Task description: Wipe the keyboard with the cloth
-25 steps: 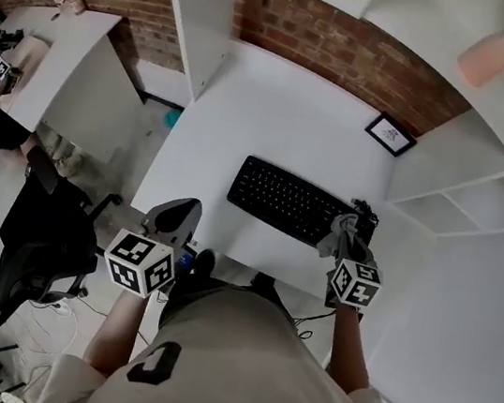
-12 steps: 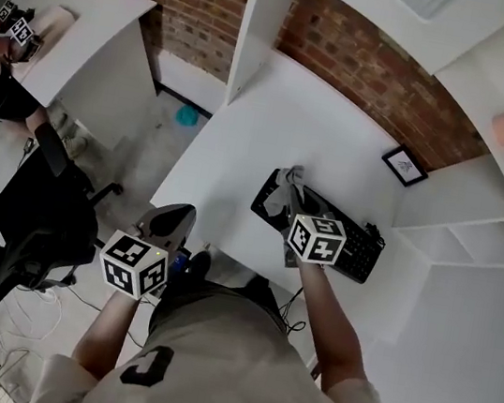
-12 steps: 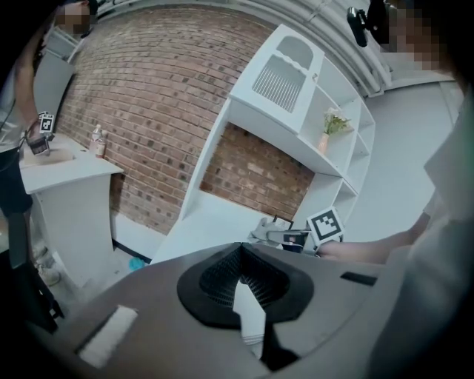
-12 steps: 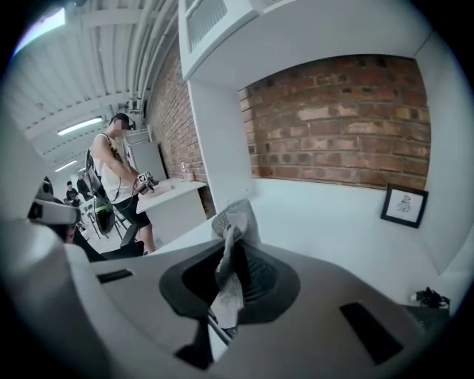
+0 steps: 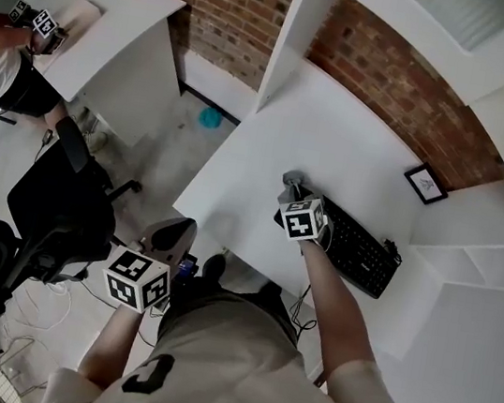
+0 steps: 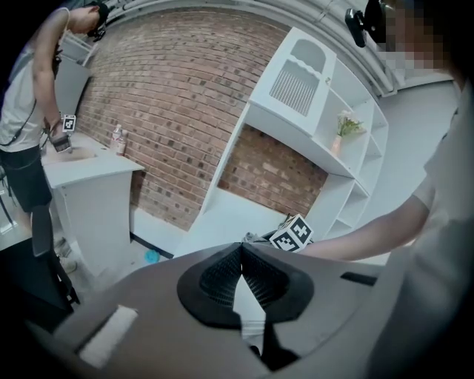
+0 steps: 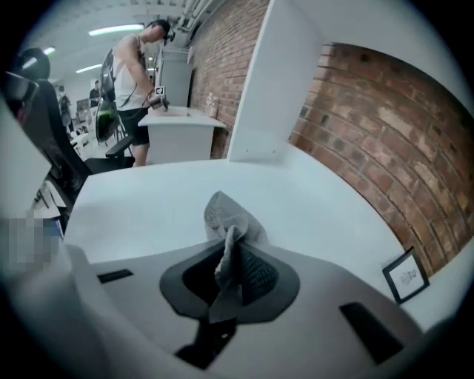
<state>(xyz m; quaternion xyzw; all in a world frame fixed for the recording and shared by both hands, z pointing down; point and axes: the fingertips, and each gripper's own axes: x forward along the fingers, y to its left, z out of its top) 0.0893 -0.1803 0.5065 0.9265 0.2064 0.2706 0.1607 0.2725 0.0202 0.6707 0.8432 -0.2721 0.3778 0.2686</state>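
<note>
Right claw (image 7: 231, 266) is clamped on the soft grey cloth (image 7: 226, 216), at the left end of the black keyboard (image 5: 358, 248) on the white counter (image 5: 309, 139). Left claw (image 6: 241, 259) has jaws together, empty. Cloth looks limp and light, so the mid-fold pinch should hold.

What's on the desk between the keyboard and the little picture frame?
Nothing. In the head view, the white desk is bare between the keyboard and the picture frame.
</note>
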